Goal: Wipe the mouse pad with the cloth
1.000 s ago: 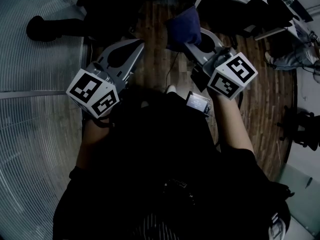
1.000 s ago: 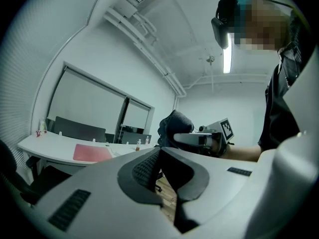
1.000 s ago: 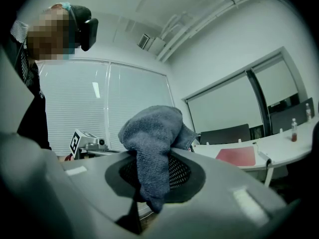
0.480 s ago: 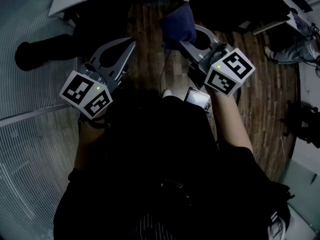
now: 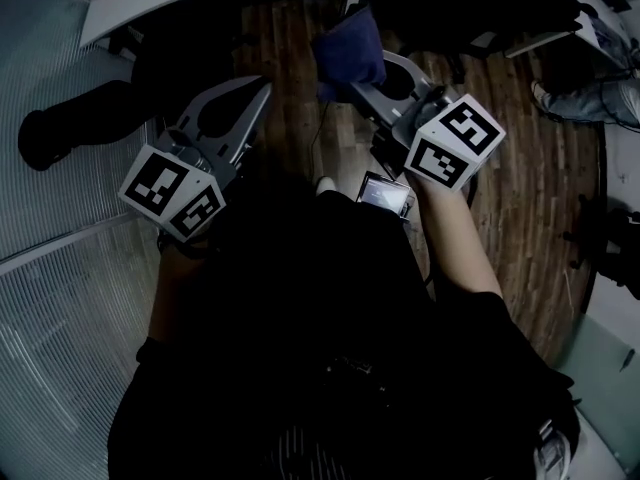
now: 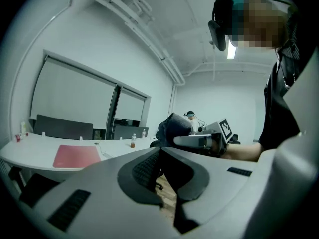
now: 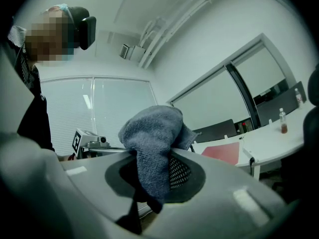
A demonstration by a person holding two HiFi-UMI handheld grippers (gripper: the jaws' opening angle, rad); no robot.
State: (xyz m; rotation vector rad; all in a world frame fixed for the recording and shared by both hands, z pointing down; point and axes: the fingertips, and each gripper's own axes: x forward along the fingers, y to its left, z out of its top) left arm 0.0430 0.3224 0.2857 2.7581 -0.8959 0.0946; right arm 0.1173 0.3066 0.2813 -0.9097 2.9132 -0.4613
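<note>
Pinching a blue-grey cloth [image 7: 149, 131] in the right gripper [image 7: 145, 159], both jaws pressed onto a fold of it. Bunching most of that cloth above the jaw tips, with a short tail hanging down between them. Holding the left gripper [image 6: 159, 152] with its jaws pressed together tip to tip and nothing clamped there.

Carrying the two side by side and apart from each other, above a wooden floor [image 5: 300, 138]. Aiming both sets of tips toward the near edge of a white, curved desk [image 5: 130, 13], while stopping short of that edge. Bearing a black-and-white left marker cube [image 5: 180, 190] and a right marker cube [image 5: 455, 140] at the rear ends, close to the dark-clothed body. Keeping a small lit screen [image 5: 383, 194] just below the right gripper, beside the forearm.

Leaving the red mouse pad [image 6: 76, 156] untouched, flat on the desk close to its near edge, well apart from the cloth and from both grippers. Further along the desk, past the pad, showing a small bottle [image 6: 133, 141] standing upright. Behind the desk's far edge, showing a row of dark chair backs [image 6: 62, 127] in front of wide blinds.
</note>
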